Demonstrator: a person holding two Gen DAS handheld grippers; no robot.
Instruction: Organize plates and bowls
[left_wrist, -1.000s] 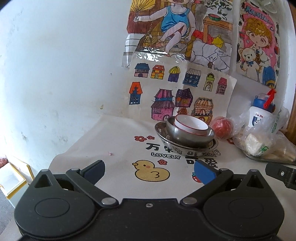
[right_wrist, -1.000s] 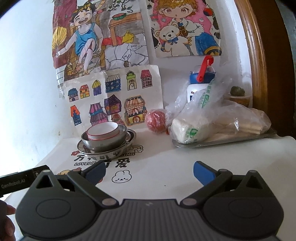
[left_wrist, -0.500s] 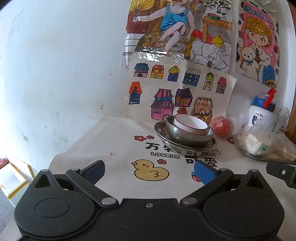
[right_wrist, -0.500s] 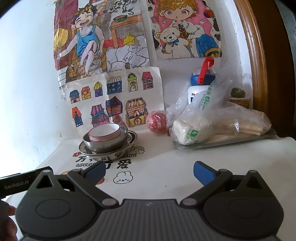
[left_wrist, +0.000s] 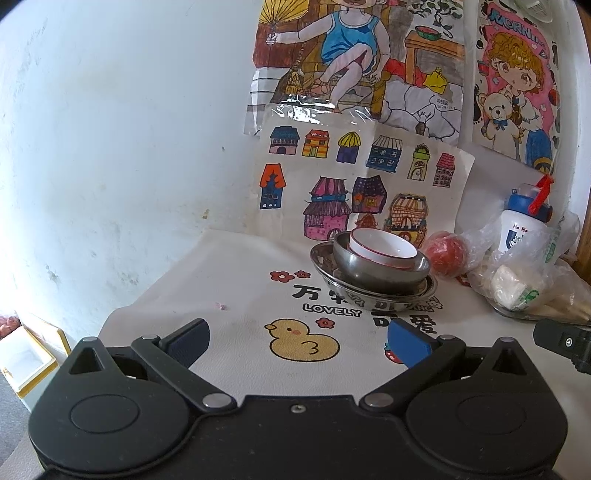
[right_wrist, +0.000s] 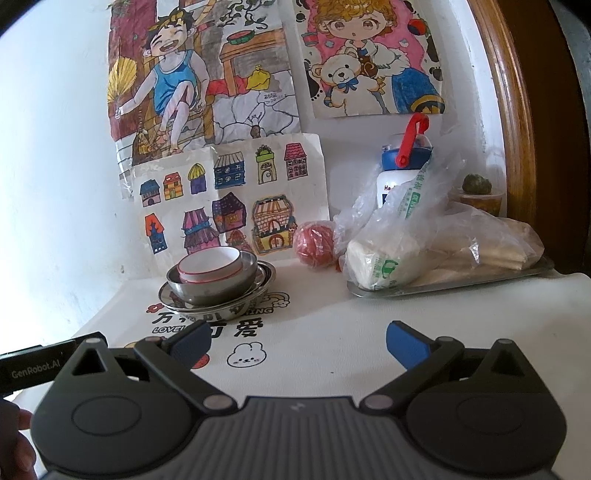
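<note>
Both grippers, left gripper (left_wrist: 297, 341) and right gripper (right_wrist: 297, 341), spread, empty; bowl stack (left_wrist: 380, 266) well ahead.

left gripper (left_wrist: 297, 338): held wide apart, empty | white bowl (left_wrist: 382, 246): nested (tilted) in steel bowl (left_wrist: 376, 271) | steel plate (left_wrist: 373, 293): beneath

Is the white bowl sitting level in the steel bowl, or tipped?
Tipped. The white bowl leans inside the steel bowl; its red rim sits higher on one side.

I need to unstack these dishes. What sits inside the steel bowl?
A white bowl with a red rim sits tilted inside the steel bowl, which rests on a steel plate. Anything beneath the white bowl is hidden.
</note>
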